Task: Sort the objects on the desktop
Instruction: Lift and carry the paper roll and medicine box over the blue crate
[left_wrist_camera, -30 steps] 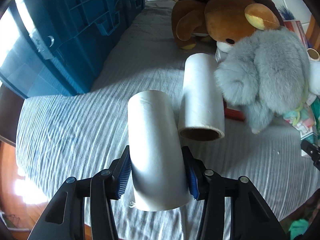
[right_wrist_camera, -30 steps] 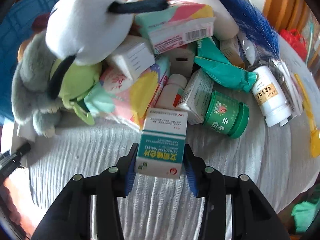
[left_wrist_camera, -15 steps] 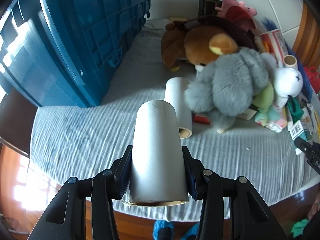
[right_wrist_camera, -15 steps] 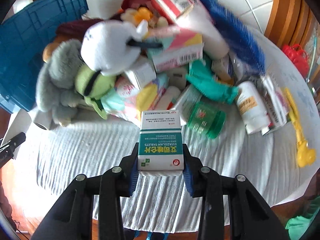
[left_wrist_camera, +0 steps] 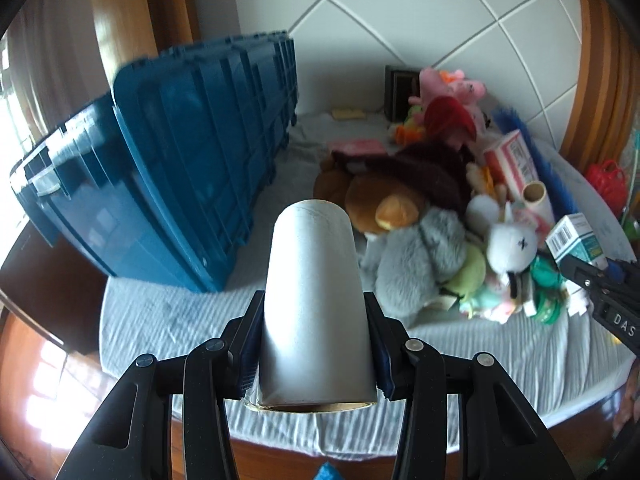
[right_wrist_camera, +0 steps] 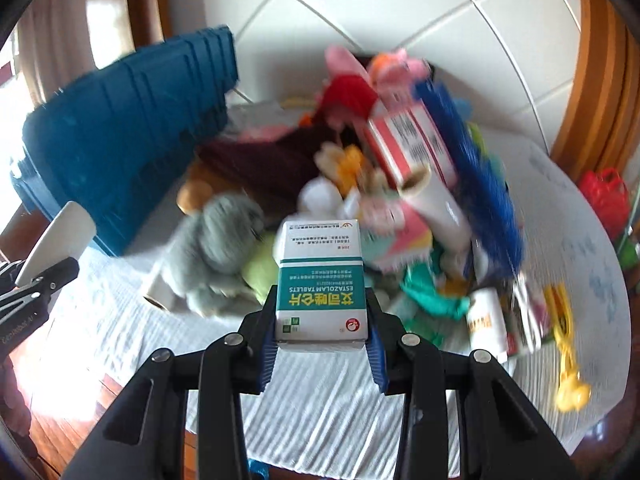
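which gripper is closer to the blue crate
Left. The left gripper, holding the white roll, is beside the blue crate; the right gripper is across the toy pile.

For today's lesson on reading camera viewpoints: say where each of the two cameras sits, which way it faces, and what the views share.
Left wrist: sits behind the left gripper, facing the blue crate and toy pile; its fingers clamp a white roll.
Right wrist: sits behind the right gripper, facing the toy pile; it clamps a tablet box.
Shared: crate, grey plush, and each view shows the other gripper at its edge.
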`<act>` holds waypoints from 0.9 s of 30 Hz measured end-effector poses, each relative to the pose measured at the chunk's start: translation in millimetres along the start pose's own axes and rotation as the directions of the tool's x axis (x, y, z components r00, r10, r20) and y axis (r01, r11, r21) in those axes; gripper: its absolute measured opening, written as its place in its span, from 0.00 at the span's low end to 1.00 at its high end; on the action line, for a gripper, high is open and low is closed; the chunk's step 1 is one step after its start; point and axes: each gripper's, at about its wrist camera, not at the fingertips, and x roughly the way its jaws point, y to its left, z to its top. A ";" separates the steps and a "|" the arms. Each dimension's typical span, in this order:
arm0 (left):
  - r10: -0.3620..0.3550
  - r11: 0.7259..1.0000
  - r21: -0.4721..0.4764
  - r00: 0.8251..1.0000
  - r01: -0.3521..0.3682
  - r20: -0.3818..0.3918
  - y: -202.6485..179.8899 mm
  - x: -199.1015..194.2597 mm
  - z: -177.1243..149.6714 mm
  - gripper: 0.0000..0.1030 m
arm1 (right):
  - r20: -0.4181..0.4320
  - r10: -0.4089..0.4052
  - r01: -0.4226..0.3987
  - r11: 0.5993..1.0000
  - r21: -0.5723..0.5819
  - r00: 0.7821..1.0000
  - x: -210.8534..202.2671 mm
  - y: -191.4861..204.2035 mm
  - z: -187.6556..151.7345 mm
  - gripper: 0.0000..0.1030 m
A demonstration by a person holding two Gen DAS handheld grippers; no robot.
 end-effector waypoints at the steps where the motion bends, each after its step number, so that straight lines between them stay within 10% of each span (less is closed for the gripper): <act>1: 0.001 1.000 0.000 1.000 -0.001 0.015 0.5 -5.1 5.0 0.44 | 0.014 0.006 -0.006 1.000 -0.009 1.000 -8.1 4.7 5.2 0.36; 16: 0.036 0.999 -0.018 0.958 -0.033 0.283 68.6 -79.3 94.8 0.44 | 0.241 0.093 -0.054 0.985 -0.164 0.966 -78.6 94.2 119.5 0.36; 27: 0.190 0.980 -0.117 0.929 -0.160 0.318 151.2 -56.6 159.3 0.44 | 0.303 0.243 -0.151 0.943 -0.298 0.921 -71.7 185.2 218.0 0.36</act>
